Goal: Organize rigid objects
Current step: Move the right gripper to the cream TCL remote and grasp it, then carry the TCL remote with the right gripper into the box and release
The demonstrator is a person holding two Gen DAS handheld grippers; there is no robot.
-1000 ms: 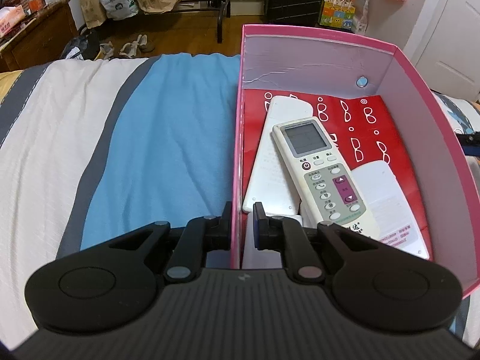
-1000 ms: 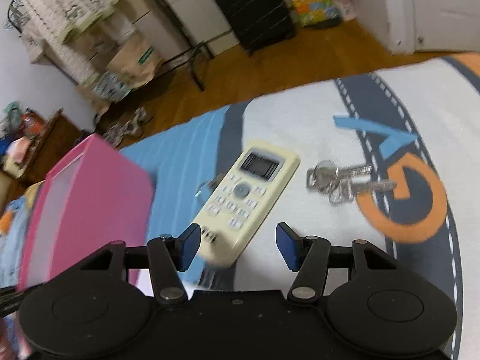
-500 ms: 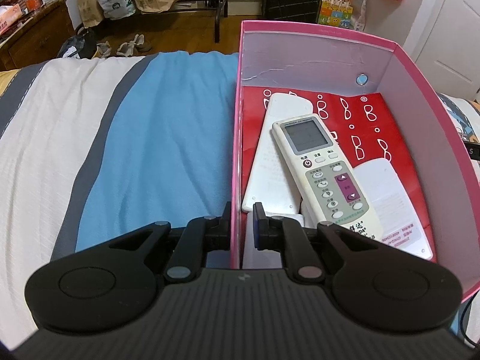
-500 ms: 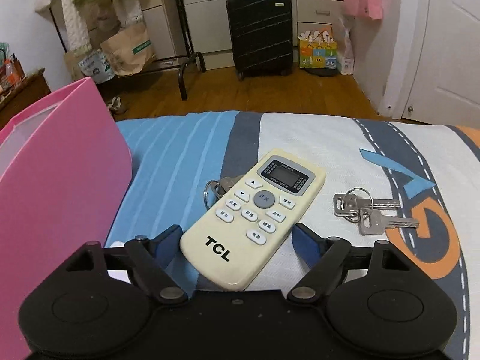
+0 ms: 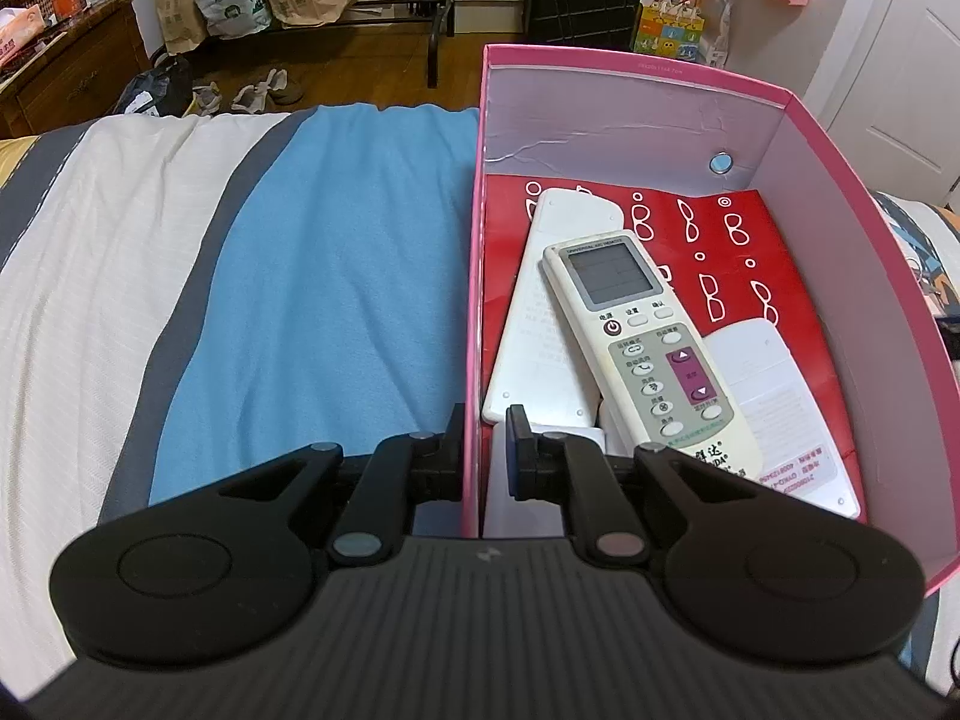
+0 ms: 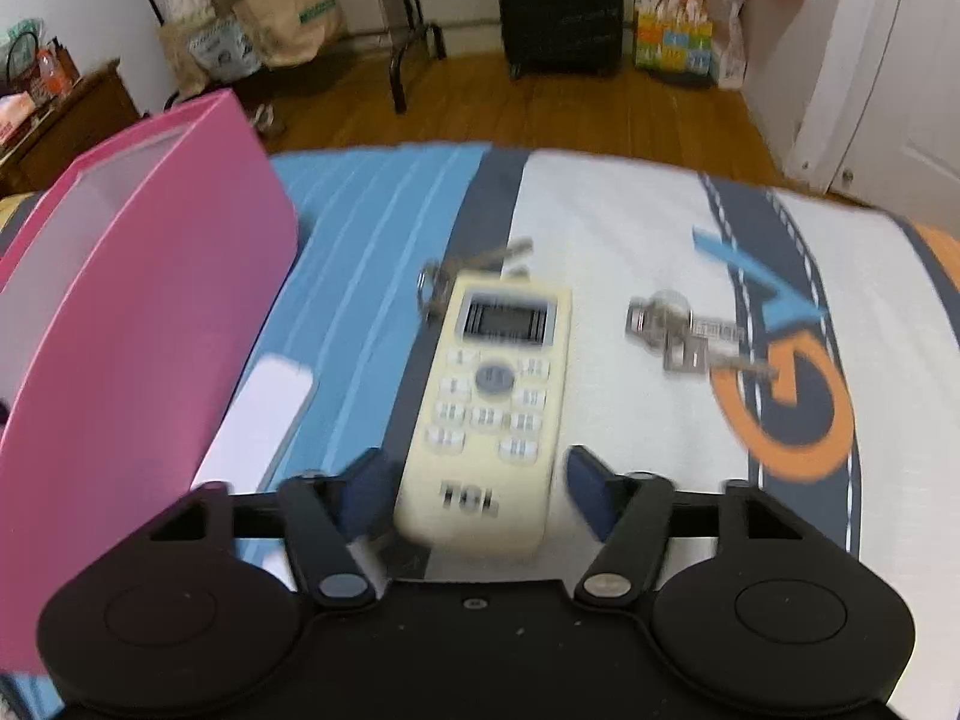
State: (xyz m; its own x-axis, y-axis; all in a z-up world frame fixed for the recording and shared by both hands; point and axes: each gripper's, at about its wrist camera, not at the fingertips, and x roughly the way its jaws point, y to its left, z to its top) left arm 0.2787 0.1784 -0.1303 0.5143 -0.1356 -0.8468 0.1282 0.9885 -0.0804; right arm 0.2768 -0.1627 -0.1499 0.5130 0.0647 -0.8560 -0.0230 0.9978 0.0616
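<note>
Swinging round, the right tongs (image 6: pixel 474 489) are now lining up with the cream TCL remote (image 6: pixel 489 402) on the bed, wide open around it, not squeezing. Left tongs (image 5: pixel 485 450) are pinching the pink box's (image 5: pixel 636 69) wall. Two remotes are lying inside; keys (image 6: pixel 690 333) are waiting.

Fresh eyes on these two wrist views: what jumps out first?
The pink box on the bed, with the left tool clamped on its near wall and a white remote lying inside on other flat white items. In the right view, the cream TCL remote sits between the open right tool, keys just to its right.
</note>
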